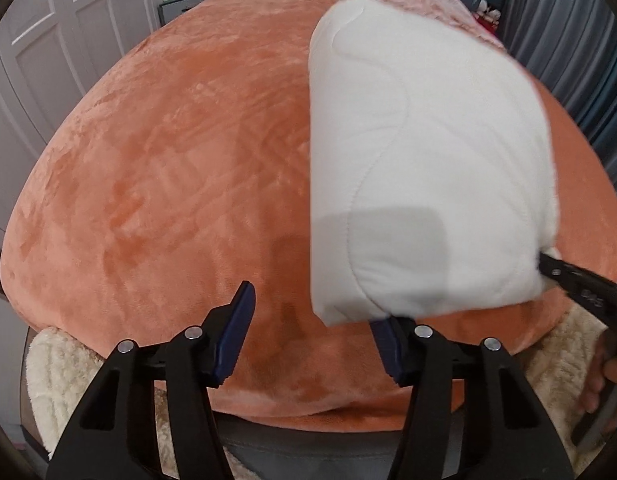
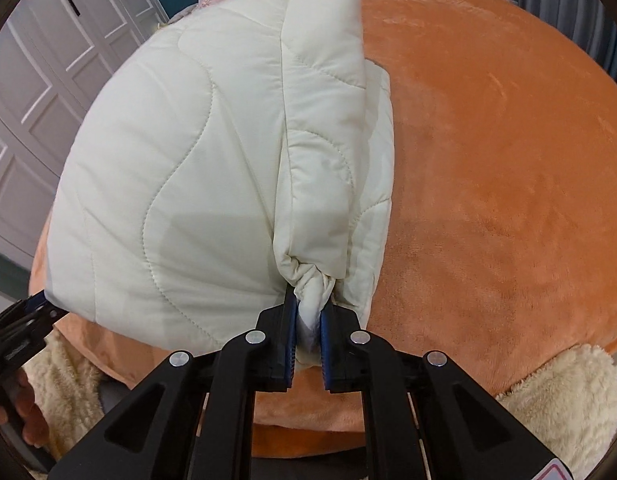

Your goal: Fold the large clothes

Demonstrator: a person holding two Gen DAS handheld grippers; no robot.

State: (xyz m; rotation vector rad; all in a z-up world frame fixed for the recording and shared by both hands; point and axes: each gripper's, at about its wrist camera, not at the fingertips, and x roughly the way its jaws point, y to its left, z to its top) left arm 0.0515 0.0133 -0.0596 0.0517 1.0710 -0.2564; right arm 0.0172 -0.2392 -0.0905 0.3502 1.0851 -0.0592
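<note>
The right wrist view is showing what the left cannot: the right gripper (image 2: pixel 308 322) is being held closed on a bunched, knotted wad of cream fabric at the near end of the folded sleeve of a quilted jacket (image 2: pixel 180 152). In the left wrist view only the black tip of that gripper (image 1: pixel 548 266) is being seen, touching the garment's (image 1: pixel 420 152) near right corner.

The left gripper (image 1: pixel 312 312) is being held partly open; its right finger (image 1: pixel 382 334) is being covered at the tip by the jacket's near left corner, while the left finger (image 1: pixel 238 320) is standing apart over bare cloth. Whether any fabric is being pinched cannot be told. In the right wrist view this gripper (image 2: pixel 38 300) is being seen at the jacket's left corner.

The jacket is lying on an orange plush blanket (image 1: pixel 168 168) — wide bare plush is being left open on both sides. A white wardrobe (image 2: pixel 48 60) is standing past the bed's left edge.

The garment is being shown as cream-white and puffy, with wavy stitch lines and the sleeve lying lengthwise on top.
</note>
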